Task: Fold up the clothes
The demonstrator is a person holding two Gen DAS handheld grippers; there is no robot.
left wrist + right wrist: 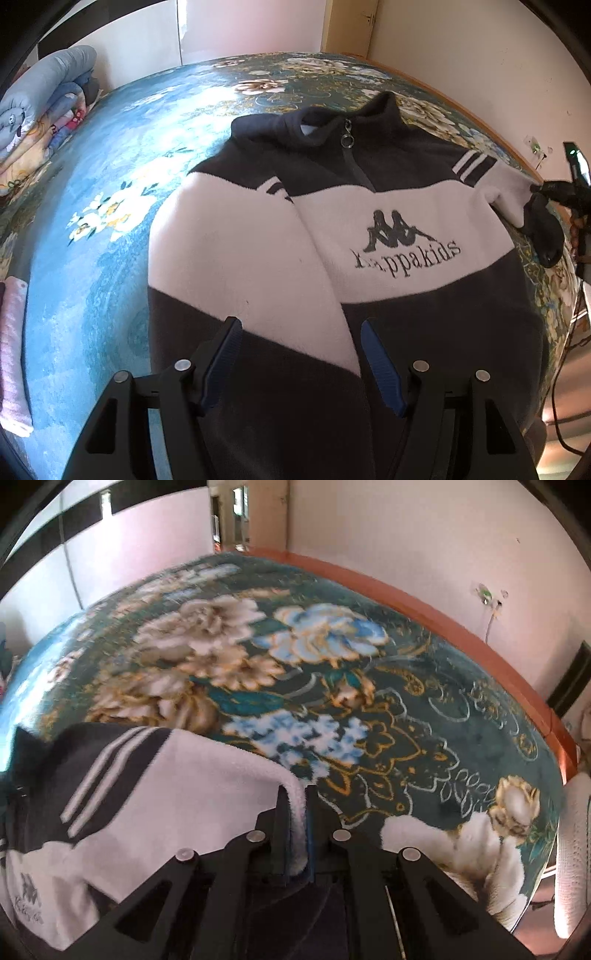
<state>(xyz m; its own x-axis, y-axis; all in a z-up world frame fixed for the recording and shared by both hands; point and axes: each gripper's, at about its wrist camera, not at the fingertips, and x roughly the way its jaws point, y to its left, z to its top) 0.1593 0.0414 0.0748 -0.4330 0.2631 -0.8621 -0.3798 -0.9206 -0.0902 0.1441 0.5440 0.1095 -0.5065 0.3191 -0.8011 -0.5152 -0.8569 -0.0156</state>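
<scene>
Fleece jacket [369, 229]: lies front up on the bed, dark at collar and hem, with a broad white band across the chest bearing a printed logo.
Jacket axis: long axis runs from the hem, nearest the left wrist camera, away to the collar [332, 118] at the far end; the zip pull hangs just below the collar.
Jacket left sleeve [221, 258]: folded in over the chest, slanting across the white band toward the hem.
Jacket right sleeve [207, 775]: stretched out sideways from the jacket body, its striped shoulder nearer the body and its dark cuff dangling at the far tip in the left wrist view.
Right hand-held gripper [297, 801]: pointing steeply down beside the jacket, fingers nearly together and pinching a ridge of the white sleeve fabric between the pads.
Left hand-held gripper [301, 326]: tilted steeply down over the jacket's hem end, fingers spread wide with nothing between them, hovering above the folded sleeve; whether it touches the fabric I cannot tell.
Bed [461, 720]: covered by a blue-green floral blanket under the jacket, with a wooden edge on the jacket's right-sleeve side.
Folded bedding [44, 110]: stacked well apart from the jacket, past its left side.
</scene>
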